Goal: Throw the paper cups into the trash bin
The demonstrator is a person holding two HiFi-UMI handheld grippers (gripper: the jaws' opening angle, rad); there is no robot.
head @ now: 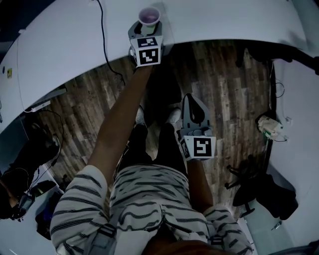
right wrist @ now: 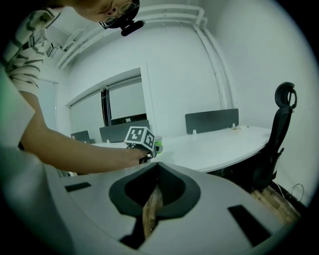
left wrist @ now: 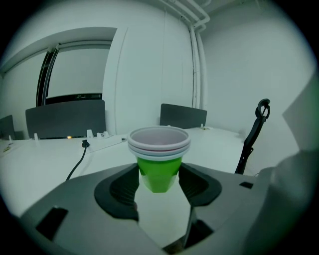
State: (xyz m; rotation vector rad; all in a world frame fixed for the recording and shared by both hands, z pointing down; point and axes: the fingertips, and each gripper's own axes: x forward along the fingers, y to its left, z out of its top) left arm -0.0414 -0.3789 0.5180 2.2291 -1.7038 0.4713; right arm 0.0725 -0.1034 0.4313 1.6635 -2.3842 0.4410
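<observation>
The paper cups (left wrist: pixel 159 158) are a nested stack. Several white rolled rims lie one on top of another, and below them is one bright green wall that narrows toward the base. From above, the inside of the top cup (head: pixel 149 15) looks pale with a faint purple tint, and it holds nothing. The stack stands upright.

The left hand-held gripper (head: pixel 148 25) has the stack between its two dark pads. The jaws stand wide and press on the green wall from either side, just under the rims. The arm reaches forward, so the cups sit over the white worktop (head: pixel 75 45), close to its curved near edge. Whether the base rests on the surface cannot be told. A black cable (left wrist: pixel 76 163) runs across the worktop to the left of the cups.

The right hand-held gripper (head: pixel 191 98) hangs lower and nearer the person, over the wooden floor (head: pixel 224 84). Its jaws are closed tip to tip (right wrist: pixel 158 167) and hold nothing. A black office chair (right wrist: pixel 278 137) stands beside the worktop.
</observation>
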